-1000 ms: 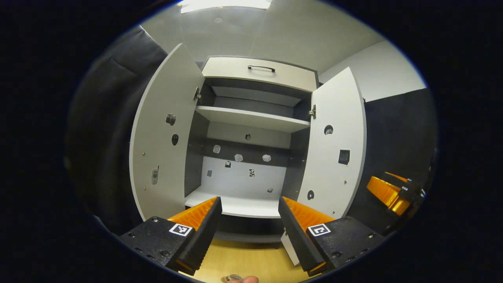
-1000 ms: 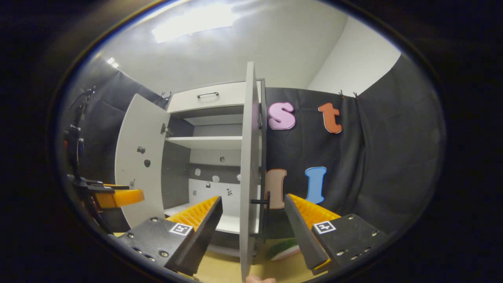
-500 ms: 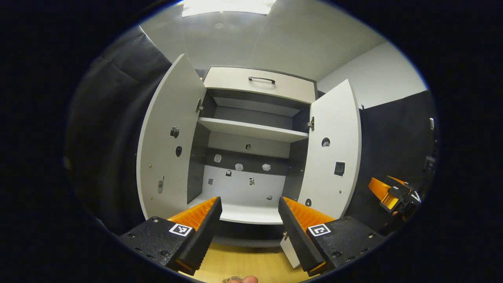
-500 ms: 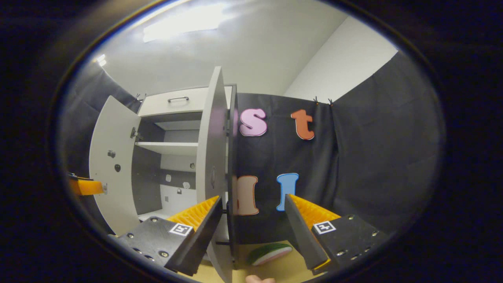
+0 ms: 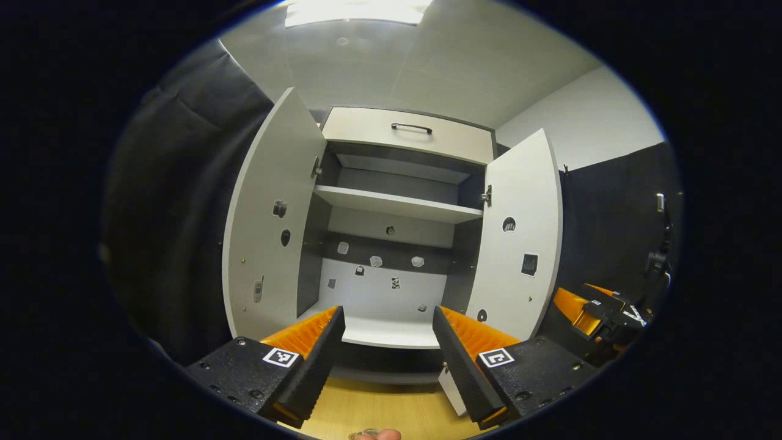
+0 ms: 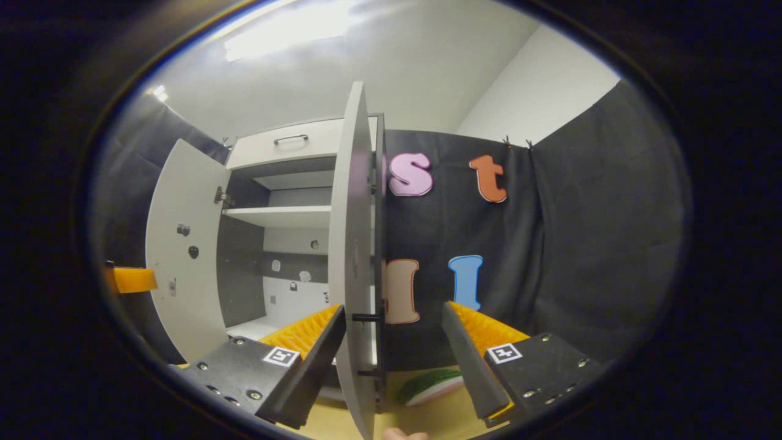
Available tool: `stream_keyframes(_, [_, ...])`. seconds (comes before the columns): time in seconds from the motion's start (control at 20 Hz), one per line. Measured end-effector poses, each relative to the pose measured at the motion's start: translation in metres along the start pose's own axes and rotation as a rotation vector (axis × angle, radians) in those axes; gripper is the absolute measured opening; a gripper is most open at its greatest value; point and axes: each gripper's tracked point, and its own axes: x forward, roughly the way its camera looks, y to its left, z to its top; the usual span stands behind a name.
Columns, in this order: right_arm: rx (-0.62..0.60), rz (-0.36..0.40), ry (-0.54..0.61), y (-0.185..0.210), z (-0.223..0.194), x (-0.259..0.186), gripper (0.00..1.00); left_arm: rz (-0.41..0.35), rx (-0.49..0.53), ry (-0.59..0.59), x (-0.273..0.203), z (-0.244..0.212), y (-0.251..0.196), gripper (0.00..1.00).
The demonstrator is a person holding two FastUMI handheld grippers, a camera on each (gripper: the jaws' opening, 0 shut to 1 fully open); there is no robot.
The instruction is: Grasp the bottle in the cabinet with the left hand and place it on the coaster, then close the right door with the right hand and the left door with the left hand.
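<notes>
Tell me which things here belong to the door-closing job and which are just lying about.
Part of the job:
- right door, open
- left door, open
- cabinet
- right gripper, jaws open
- left gripper, jaws open

Just lying about:
- green and white thing on the wooden floor
- top drawer

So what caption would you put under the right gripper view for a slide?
Open right gripper faces the edge of the cabinet's open right door, its fingers either side of the handle.

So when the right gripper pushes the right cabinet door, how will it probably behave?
The right door looks like a stiff flat panel, so it should not flex. Hung on a hinge, it would likely swing easily. The open right gripper straddles its edge.
</notes>
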Motion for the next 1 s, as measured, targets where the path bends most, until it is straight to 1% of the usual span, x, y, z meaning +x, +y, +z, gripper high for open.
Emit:
stream_keyframes(0.45, [0.008, 0.069, 0.018, 0.03, -0.008, 0.005, 0.96, 0.041, -0.004, 0.012, -0.005, -0.004, 0.02, 0.91])
stream_keyframes(1.0, [-0.011, 0.137, 0.027, 0.06, -0.013, 0.007, 0.96, 0.056, -0.031, 0.027, 0.001, -0.012, 0.035, 0.92])
